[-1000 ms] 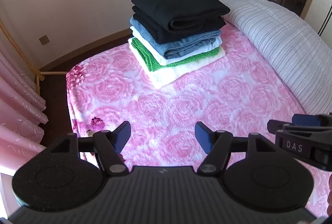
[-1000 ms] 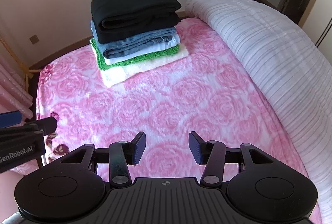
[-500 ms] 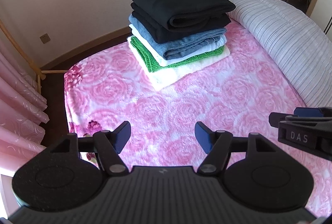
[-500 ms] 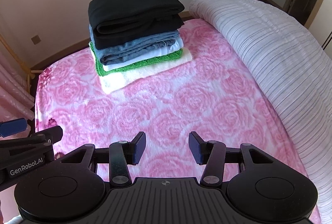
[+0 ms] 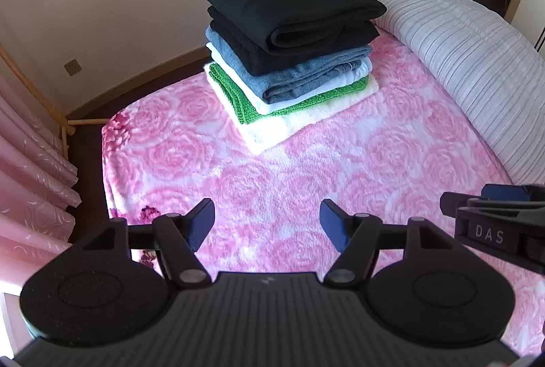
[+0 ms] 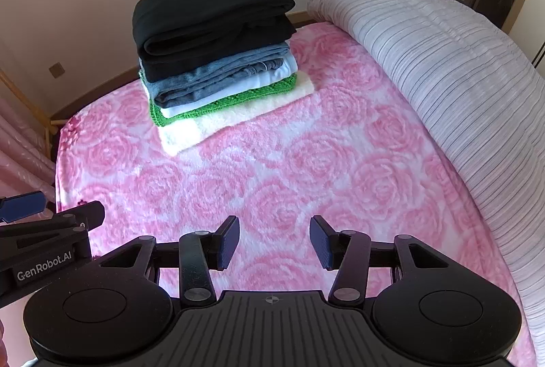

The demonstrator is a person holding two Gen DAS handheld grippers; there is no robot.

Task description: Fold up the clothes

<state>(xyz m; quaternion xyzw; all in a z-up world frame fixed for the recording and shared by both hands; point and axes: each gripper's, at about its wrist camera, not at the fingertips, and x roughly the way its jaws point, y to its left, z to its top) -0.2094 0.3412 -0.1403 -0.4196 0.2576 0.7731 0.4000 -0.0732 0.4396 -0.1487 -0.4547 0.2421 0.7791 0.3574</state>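
A neat stack of folded clothes point(image 5: 289, 50) sits on the bed, near the far edge of the pink rose-patterned blanket point(image 5: 272, 183) and close to the wall. From the top down there is a thick black garment point(image 5: 293, 9), a pair of blue jeans point(image 5: 306, 81), a white piece point(image 5: 354, 76), a green knitted piece point(image 5: 235, 98) and a cream towel point(image 5: 282, 128) at the bottom, which sticks out past the others toward the near side. Just beside the stack, along the blanket's right edge, a pale striped quilt point(image 5: 470, 60) lies bunched in a long roll.

Both tools hang over the near part of the blanket, angled steeply down, well apart from the stack. The left gripper point(image 5: 267, 225) has its jaws spread wide with nothing between them, only the blanket showing below. The right gripper point(image 6: 274, 242) also has its jaws apart and holds nothing; they stand somewhat narrower than the left pair. Each tool shows at the edge of the other's view, so they are side by side.

Pink curtains point(image 5: 30, 169) hang off the bed's left side, next to a wooden rail point(image 5: 37, 94), with a dark strip of floor between them and the blanket.
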